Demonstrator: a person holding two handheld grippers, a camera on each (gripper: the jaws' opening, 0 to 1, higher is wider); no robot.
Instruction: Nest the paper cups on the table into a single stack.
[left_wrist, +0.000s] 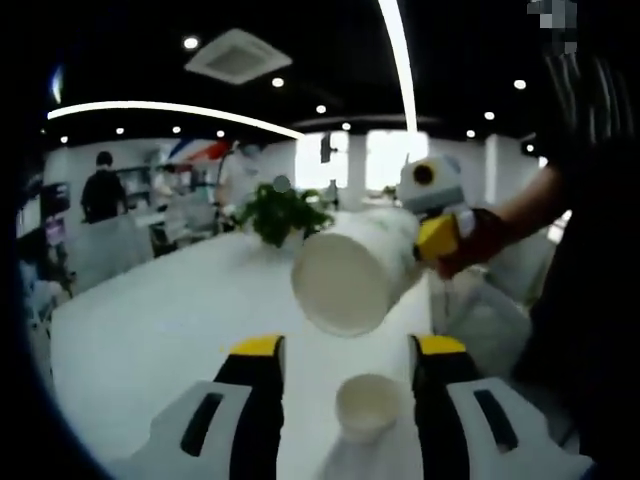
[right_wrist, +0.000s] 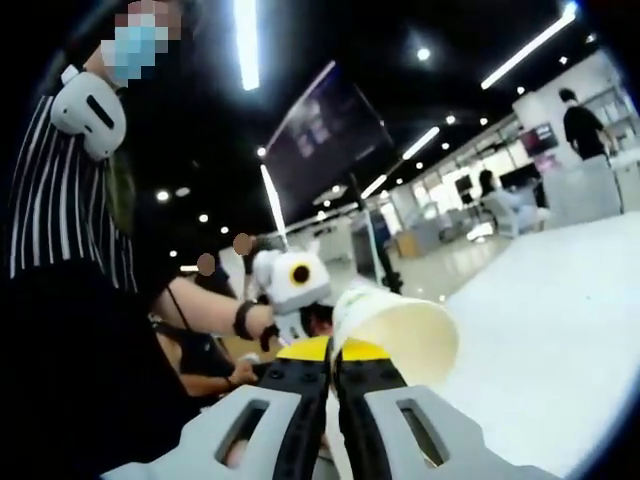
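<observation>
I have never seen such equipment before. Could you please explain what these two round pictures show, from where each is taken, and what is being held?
No robot here: a person holds a hand-held gripper in each hand, and each carries a fisheye camera looking along its own two jaws.

In the left gripper view, the left hand-held gripper is open, with a small paper cup standing on the white table between its jaws. Above it, the other gripper comes in from the right, carrying a larger paper cup tipped on its side.

The right gripper view shows that same larger cup from behind: the right hand-held gripper is shut on its rim. The person appears at the left.
</observation>
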